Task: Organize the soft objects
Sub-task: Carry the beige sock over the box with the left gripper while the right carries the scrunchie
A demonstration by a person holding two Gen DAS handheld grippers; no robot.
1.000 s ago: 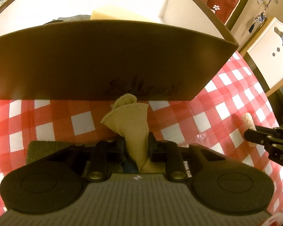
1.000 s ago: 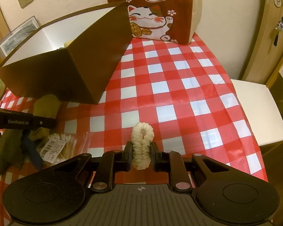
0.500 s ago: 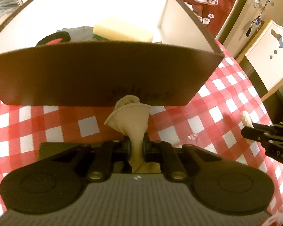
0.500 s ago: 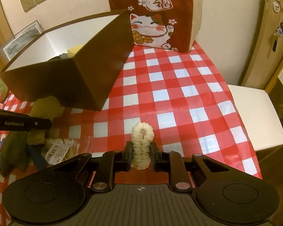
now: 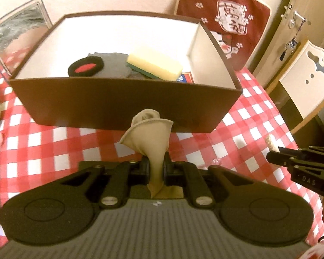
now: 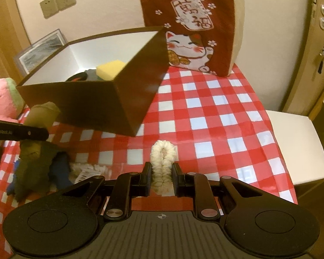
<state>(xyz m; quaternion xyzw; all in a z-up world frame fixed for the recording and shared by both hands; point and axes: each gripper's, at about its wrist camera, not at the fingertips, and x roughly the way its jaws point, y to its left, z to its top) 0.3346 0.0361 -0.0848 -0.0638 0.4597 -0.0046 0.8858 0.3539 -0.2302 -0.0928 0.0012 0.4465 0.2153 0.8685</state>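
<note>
My left gripper is shut on a beige sock and holds it above the checkered cloth, just in front of the brown box. The box holds a yellow sponge, a grey cloth and a black-and-red round pad. My right gripper is shut on a white fluffy scrunchie, held above the cloth to the right of the box. The left gripper's finger with the sock shows at the left of the right wrist view.
A pile of dark green and blue soft items and a tagged white item lie on the cloth at left. A pink plush sits beside the box. A red cat cushion leans on the wall. A white chair stands right of the table.
Both grippers have risen with their loads. The left gripper now looks down over the box's front wall into the box. The right gripper has lifted the scrunchie slightly.
</note>
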